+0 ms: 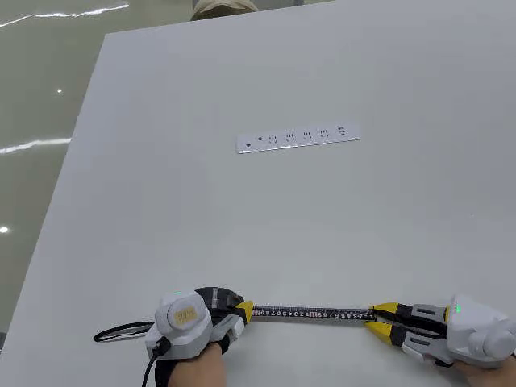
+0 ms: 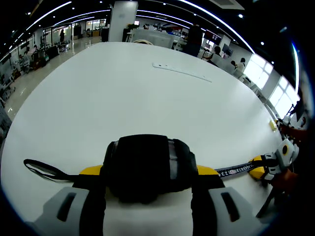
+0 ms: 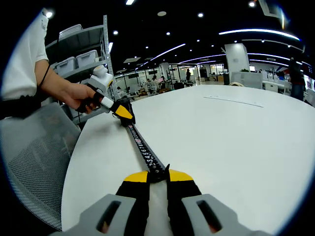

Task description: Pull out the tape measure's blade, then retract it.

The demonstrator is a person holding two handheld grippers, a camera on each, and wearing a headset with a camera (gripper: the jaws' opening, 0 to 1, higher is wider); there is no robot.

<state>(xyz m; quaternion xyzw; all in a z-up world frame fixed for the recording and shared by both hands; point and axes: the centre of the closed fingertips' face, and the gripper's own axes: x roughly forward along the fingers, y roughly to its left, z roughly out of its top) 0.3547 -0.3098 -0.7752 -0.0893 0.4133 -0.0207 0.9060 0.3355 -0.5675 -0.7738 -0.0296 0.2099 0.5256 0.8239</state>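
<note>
blade (image 1: 310,312) runs from tape measure (image 2: 145,157) clamped in left hand-held gripper (image 2: 147,173) to pinching right hand-held gripper (image 3: 157,176)

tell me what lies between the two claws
In the head view, the tape measure's pulled-out blade spans that gap, running from the black case held in the left claw to the right claw, which pinches its end.

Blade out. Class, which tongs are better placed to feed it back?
Right. The right tongs pinch the blade near its end, so they can probably guide it back; the left tongs clamp the case.
</note>
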